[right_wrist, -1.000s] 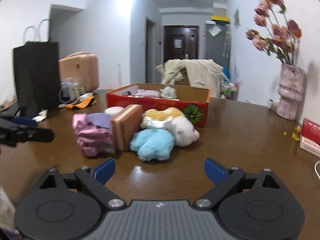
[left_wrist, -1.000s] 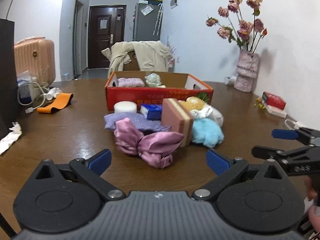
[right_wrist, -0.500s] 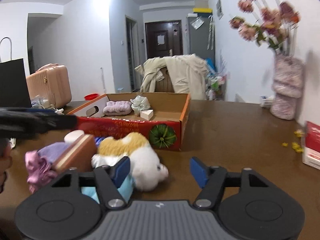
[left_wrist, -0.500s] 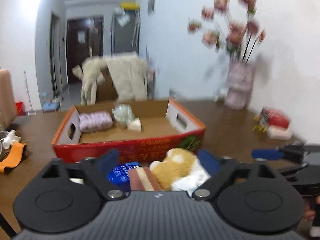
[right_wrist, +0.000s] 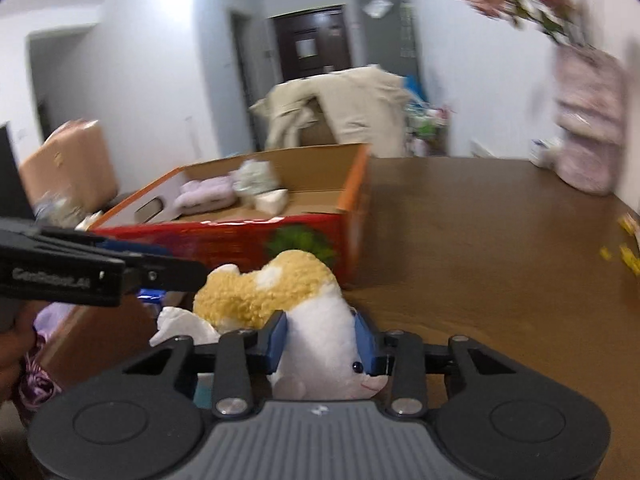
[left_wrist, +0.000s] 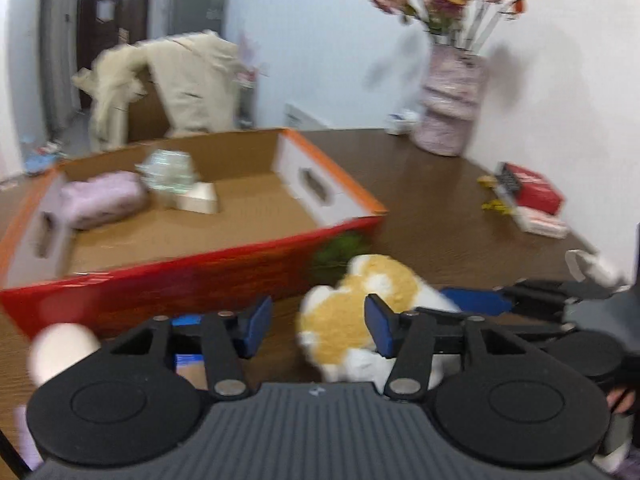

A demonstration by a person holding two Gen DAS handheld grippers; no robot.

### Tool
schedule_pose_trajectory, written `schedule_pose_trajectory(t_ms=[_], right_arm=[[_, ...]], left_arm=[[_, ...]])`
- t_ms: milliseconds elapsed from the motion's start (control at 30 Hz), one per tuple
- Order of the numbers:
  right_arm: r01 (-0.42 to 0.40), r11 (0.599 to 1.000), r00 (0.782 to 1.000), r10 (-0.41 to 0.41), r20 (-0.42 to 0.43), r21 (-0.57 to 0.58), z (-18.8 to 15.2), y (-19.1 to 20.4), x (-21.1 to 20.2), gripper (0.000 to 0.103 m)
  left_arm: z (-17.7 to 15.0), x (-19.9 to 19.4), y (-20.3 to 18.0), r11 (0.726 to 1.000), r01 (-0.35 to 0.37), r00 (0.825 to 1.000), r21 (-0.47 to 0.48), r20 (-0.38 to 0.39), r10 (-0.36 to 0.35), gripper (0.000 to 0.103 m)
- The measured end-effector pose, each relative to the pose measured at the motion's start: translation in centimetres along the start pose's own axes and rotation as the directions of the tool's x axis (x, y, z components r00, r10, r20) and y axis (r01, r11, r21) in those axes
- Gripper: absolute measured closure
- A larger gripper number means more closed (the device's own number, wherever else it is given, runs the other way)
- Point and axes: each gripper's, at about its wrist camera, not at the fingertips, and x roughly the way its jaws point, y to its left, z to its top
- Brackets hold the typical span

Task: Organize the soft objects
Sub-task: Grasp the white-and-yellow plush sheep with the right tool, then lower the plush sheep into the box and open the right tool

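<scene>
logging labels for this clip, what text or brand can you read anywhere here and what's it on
"GenRobot.AI": on the side of the left gripper as the right wrist view shows it, blurred but legible.
Print on the red front of the cardboard box: too blurred to read.
Red packet by the wall: print too blurred to read.
Papers on the far door: too small to read.

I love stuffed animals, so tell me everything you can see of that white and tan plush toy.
The plush toy is fluffy, with a curly tan back, a white face, a black bead eye and a pink mouth. It lies on the brown table before the red cardboard box. The right claw, just closing, presses both sides of its white head.
</scene>
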Motion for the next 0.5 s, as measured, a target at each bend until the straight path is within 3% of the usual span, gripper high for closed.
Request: schedule_pose_trajectory(t_ms=[67, 133, 233, 367, 500], right_arm=[[0.013, 1.000, 1.000, -0.013, 0.001, 0.015, -0.2, -0.3, -0.5, 0.061], [0.009, 1.000, 1.000, -0.008, 0.021, -0.014, -0.6, 0.0, -1.1, 0.049], [-0.012, 0.997, 1.000, 0.013, 0.007, -0.074, -1.4, 0.6, -1.3, 0.047], [0.050, 0.993, 0.999, -0.052, -0.014, -0.107, -1.9, 1.2, -0.1, 0.049], [0.056, 0.996, 0.998, -0.056, -0.002, -0.071, -1.9, 0.9, -1.4, 0.057]], left_arm=[[0.3, 1.2, -0.5, 0.997, 0.048, 0.998, -0.053, -0.035, -0.050, 0.032], [0.4, 2.4, -0.9, 0.995, 0.052, 0.995, -0.085, -0.079, -0.058, 0.034], [0.0, 3.2, -0.6, 0.992, 0.031, 0.995, -0.123, -0.095, -0.043, 0.035], [0.2, 3.2, 0.1, 0.981, 0.025, 0.994, -0.193, -0.101, -0.046, 0.038], [0.1, 2.9, 0.6, 0.966, 0.076, 0.990, -0.247, -0.095, -0.102, 0.053]])
